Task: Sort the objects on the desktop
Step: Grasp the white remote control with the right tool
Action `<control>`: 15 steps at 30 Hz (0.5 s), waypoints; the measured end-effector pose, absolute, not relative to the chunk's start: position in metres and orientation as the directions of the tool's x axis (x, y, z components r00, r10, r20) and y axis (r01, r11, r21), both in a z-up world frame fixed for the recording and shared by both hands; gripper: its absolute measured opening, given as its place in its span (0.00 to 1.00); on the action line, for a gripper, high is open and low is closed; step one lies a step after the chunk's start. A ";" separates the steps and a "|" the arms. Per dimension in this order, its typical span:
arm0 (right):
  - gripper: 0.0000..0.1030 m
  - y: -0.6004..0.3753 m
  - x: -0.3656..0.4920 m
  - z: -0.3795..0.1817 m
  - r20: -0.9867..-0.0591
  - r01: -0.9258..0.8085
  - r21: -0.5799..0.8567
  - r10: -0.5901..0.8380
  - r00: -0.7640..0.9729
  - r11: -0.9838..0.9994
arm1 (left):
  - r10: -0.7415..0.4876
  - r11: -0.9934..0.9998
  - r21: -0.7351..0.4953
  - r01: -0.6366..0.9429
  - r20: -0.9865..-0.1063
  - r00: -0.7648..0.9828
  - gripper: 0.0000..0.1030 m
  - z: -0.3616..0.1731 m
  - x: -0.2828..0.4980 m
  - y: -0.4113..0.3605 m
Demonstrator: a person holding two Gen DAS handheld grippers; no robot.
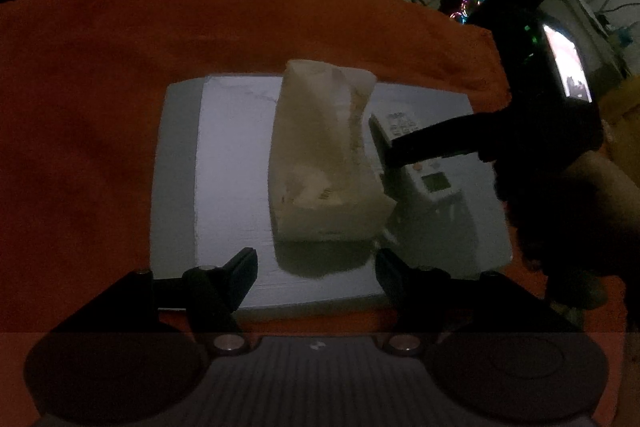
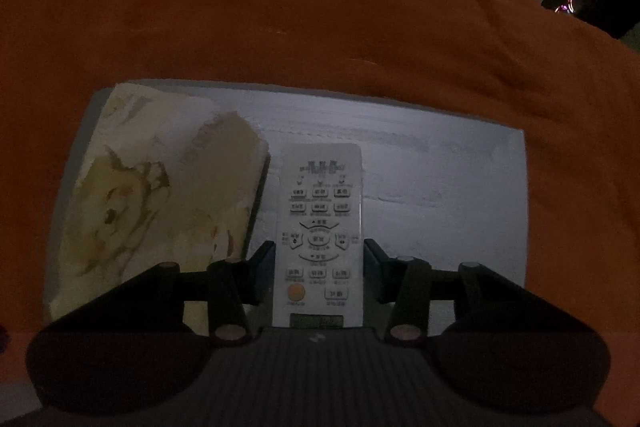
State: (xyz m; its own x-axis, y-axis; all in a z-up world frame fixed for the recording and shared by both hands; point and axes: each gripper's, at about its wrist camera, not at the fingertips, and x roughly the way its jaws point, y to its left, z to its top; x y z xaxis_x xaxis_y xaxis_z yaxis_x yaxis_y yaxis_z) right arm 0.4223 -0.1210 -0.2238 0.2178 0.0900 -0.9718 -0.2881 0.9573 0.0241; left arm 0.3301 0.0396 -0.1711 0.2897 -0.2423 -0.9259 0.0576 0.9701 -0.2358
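My right tongs (image 2: pixel 319 269) clasp the remote (image 2: pixel 319 223) beside the tissue pack (image 2: pixel 160 195); left tongs (image 1: pixel 316 267) hang released. Next, lift it off the board (image 2: pixel 440 187).

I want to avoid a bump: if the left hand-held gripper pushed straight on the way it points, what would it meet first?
Most likely the tissue pack, which lies just beyond the open left hand-held gripper on the white board. Depth is unclear, so it might touch the board first.

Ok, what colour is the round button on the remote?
Orange, low on the white remote; clearest in the right wrist view.
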 end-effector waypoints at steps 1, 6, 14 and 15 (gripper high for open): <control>0.47 -0.124 0.420 -0.220 -0.971 -0.284 0.026 0.092 0.222 0.958 | -0.243 0.970 -0.236 0.060 -0.925 0.291 0.60 -0.169 0.329 0.038; 0.46 -0.138 0.408 -0.202 -0.968 -0.274 0.039 0.105 0.230 0.961 | -0.243 0.970 -0.229 0.082 -0.923 0.298 0.60 -0.161 0.321 0.030; 0.46 -0.146 0.396 -0.193 -0.971 -0.278 0.050 0.112 0.212 0.959 | -0.244 0.970 -0.224 0.097 -0.922 0.302 0.60 -0.155 0.314 0.023; 0.46 -0.147 0.394 -0.193 -0.971 -0.278 0.057 0.118 0.206 0.959 | -0.246 0.969 -0.227 0.097 -0.921 0.301 0.60 -0.155 0.314 0.023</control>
